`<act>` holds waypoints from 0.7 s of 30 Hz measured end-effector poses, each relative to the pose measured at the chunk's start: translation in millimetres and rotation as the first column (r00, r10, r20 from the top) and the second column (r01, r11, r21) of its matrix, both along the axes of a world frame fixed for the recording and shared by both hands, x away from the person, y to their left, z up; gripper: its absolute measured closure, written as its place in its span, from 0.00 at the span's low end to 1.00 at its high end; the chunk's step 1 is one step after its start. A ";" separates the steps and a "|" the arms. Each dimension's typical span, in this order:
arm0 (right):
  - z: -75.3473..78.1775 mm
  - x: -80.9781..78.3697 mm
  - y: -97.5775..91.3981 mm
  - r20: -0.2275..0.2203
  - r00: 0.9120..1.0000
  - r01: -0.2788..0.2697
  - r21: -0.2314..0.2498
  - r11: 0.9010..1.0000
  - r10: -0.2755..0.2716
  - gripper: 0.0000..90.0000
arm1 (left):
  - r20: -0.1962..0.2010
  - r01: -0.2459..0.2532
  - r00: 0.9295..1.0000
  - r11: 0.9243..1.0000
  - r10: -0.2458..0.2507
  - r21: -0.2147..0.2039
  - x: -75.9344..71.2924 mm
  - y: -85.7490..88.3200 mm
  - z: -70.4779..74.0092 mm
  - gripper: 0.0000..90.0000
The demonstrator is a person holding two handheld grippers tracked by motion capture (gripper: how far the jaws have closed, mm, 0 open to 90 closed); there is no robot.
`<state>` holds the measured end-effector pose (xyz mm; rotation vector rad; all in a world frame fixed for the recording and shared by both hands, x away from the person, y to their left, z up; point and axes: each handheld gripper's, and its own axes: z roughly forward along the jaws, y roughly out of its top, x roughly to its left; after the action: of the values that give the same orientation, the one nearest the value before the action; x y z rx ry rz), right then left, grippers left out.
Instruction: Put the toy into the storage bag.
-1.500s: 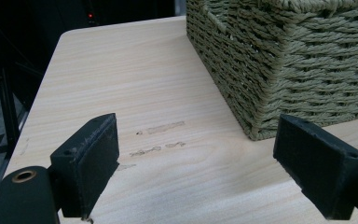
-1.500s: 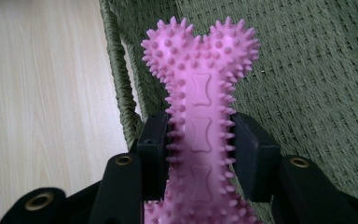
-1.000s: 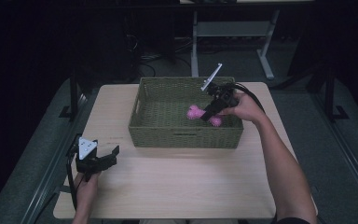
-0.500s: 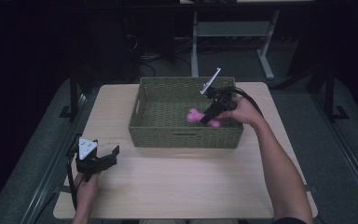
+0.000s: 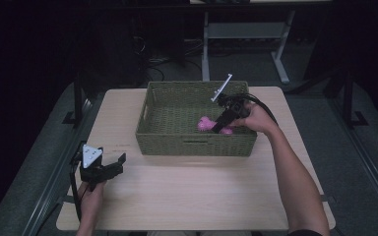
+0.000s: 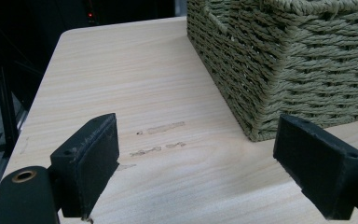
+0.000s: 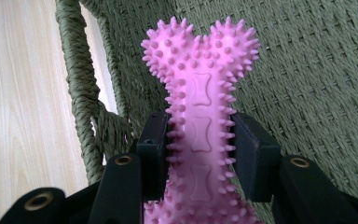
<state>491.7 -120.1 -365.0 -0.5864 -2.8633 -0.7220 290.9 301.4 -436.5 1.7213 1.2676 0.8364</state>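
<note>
Fingers of the right gripper pinch a pink spiked bone toy inside the wicker basket — probably off its floor; left gripper, at the worktop's seven o'clock, spread empty.

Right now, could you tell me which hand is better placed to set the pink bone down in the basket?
The right. Its tool is already shut on the bone and reaches inside the basket. The left tool sits open on the table, outside the basket's near-left corner.
</note>
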 end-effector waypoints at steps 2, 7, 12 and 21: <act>-0.9 -0.6 -0.8 -0.003 1.000 0.005 0.004 1.000 -0.005 0.64 | 0.000 0.002 1.000 1.000 -0.002 -0.002 0.2 -0.5 -0.1 0.15; -4.8 -1.4 -3.6 -0.010 1.000 0.010 0.006 1.000 -0.009 0.64 | -0.002 0.002 1.000 1.000 -0.002 -0.001 0.3 -1.1 -0.1 0.15; -7.1 -1.2 -4.5 -0.015 1.000 0.012 0.009 1.000 -0.012 0.64 | -0.002 0.003 1.000 1.000 -0.003 0.000 0.4 -1.4 -0.2 0.15; -8.4 -1.6 -4.0 -0.015 1.000 0.012 0.008 1.000 -0.012 0.64 | -0.003 0.006 1.000 1.000 -0.006 0.001 0.4 -2.0 -0.2 0.15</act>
<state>490.0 -124.1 -373.4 -0.6064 -2.8444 -0.7274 291.3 299.4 -436.7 1.7262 1.2638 0.8315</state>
